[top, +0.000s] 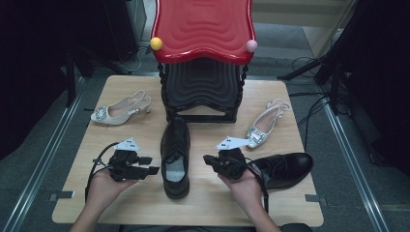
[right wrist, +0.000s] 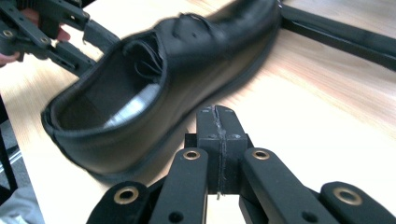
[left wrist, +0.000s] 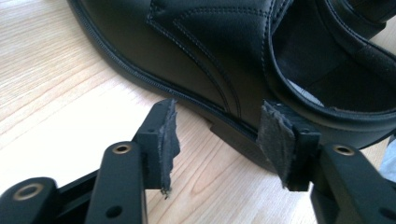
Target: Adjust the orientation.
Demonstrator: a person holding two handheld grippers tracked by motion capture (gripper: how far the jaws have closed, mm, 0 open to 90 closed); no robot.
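A black leather shoe point(top: 175, 154) stands in the middle of the wooden table point(top: 212, 205), toe toward the far side. My left gripper point(top: 150, 165) sits just left of its heel end. In the left gripper view that gripper point(left wrist: 222, 112) is open, its worn pads point(left wrist: 170, 135) short of the shoe's side point(left wrist: 196, 51) with nothing between them. My right gripper point(top: 208, 159) hovers right of the shoe, pointing left. In the right gripper view it point(right wrist: 217, 112) is shut and empty, and the shoe point(right wrist: 154, 84) lies beyond it.
A second black shoe point(top: 285, 169) lies on its side behind my right hand. Two white slingback heels lie at the left point(top: 118, 112) and right point(top: 265, 128). A red-topped black stand point(top: 203, 29) occupies the table's far middle.
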